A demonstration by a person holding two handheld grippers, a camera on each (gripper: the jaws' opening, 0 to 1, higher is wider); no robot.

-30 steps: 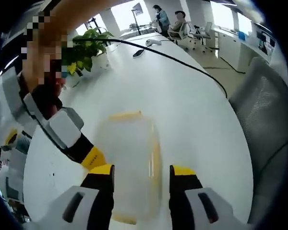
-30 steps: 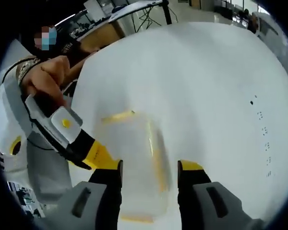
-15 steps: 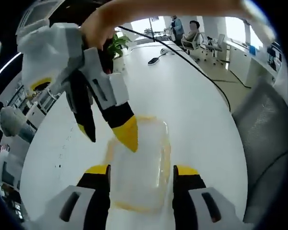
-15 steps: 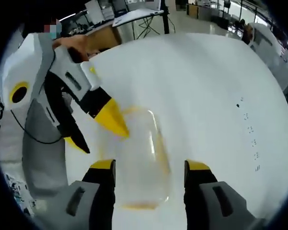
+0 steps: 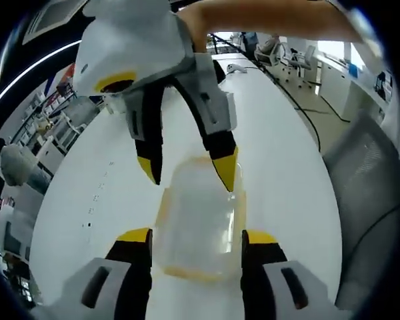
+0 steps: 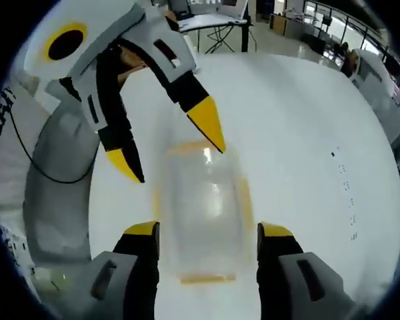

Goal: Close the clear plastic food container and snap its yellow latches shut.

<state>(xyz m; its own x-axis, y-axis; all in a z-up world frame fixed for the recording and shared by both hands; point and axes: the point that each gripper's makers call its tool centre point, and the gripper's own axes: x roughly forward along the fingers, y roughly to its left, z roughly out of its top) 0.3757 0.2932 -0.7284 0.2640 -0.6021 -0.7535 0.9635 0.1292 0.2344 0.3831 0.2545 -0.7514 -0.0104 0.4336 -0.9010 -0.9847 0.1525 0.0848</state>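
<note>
1. Both tools have swung in to face each other over the clear rectangular plastic food container with yellow latches (image 5: 199,223).
2. Left tool (image 5: 196,241) stands wide, straddling its near end, likely to steady it.
3. Right tool (image 6: 207,235), also wide, straddles the opposite end.
4. Bare white desk (image 5: 287,173) surrounds it.

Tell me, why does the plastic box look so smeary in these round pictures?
In the right gripper view the container is motion-blurred, with one glare spot on its lid; in the left gripper view it is a little sharper, and the fisheye lens bends the white table.
</note>
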